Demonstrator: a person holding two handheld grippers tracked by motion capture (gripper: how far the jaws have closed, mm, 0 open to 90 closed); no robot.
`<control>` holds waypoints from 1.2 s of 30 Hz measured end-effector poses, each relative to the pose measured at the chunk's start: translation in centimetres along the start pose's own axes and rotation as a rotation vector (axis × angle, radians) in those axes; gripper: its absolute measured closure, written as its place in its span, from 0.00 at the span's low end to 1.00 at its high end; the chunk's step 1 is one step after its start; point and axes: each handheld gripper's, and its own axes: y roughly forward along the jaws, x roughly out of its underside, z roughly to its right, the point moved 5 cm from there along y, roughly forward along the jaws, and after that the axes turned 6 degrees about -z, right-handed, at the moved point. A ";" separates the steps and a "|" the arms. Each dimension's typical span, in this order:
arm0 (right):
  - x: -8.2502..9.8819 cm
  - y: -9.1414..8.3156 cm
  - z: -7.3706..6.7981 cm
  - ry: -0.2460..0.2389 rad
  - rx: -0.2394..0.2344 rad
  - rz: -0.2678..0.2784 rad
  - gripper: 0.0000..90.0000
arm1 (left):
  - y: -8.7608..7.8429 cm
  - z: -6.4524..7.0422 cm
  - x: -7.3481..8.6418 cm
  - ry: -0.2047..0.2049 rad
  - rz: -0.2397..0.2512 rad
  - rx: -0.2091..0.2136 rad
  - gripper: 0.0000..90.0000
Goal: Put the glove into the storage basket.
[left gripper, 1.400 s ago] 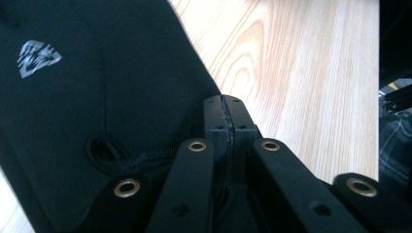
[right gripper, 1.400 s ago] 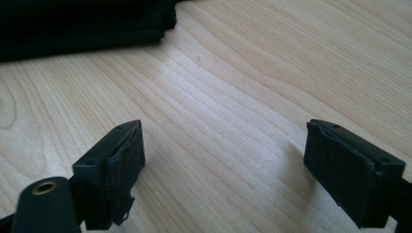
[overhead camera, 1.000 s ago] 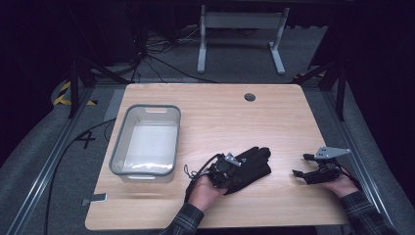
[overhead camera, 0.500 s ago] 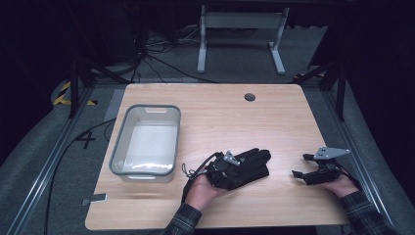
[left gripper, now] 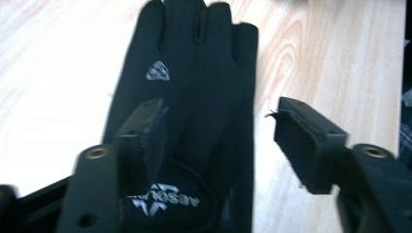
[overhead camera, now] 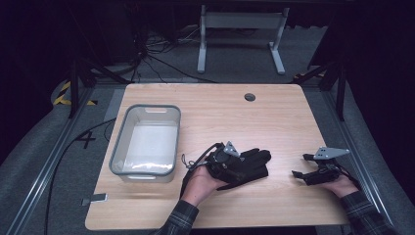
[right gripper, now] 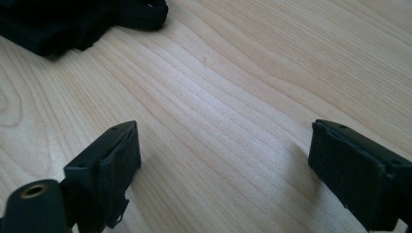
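Left gripper (overhead camera: pixel 234 164) hovering over black glove (left gripper: pixel 194 97), jaws just opening, pads clear. Glove lying flat beneath, fingers pointing away, silver logos showing. Right gripper (overhead camera: pixel 302 173) resting low, jaws apart.

My left gripper (left gripper: pixel 218 141) is black; so are its pads (left gripper: pixel 148 133). The glove (left gripper: pixel 194 87) under it is black, with a grey-white triangle logo on the back and white lettering on the cuff tab. The table (overhead camera: pixel 293 122) is pale wood with wavy grain. Left of the glove, the bin (overhead camera: pixel 120 152) is clear with a grey rim. My right gripper (right gripper: pixel 223 170) is black.
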 end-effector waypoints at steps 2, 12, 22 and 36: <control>0.0 0.0 0.0 0.000 0.000 0.000 0.13 | 0.2 -0.4 -0.4 0.009 -0.010 -0.008 0.32; 0.0 0.0 0.0 0.000 0.000 -0.001 0.13 | 2.8 -2.0 -1.2 0.065 -0.077 -0.025 0.18; 0.0 0.0 0.0 -0.001 0.000 -0.001 0.13 | 4.7 -2.0 -1.0 0.110 -0.144 -0.058 0.14; 0.0 0.0 0.0 -0.001 -0.002 -0.001 0.13 | 5.4 -2.0 -0.4 0.104 -0.164 -0.041 0.14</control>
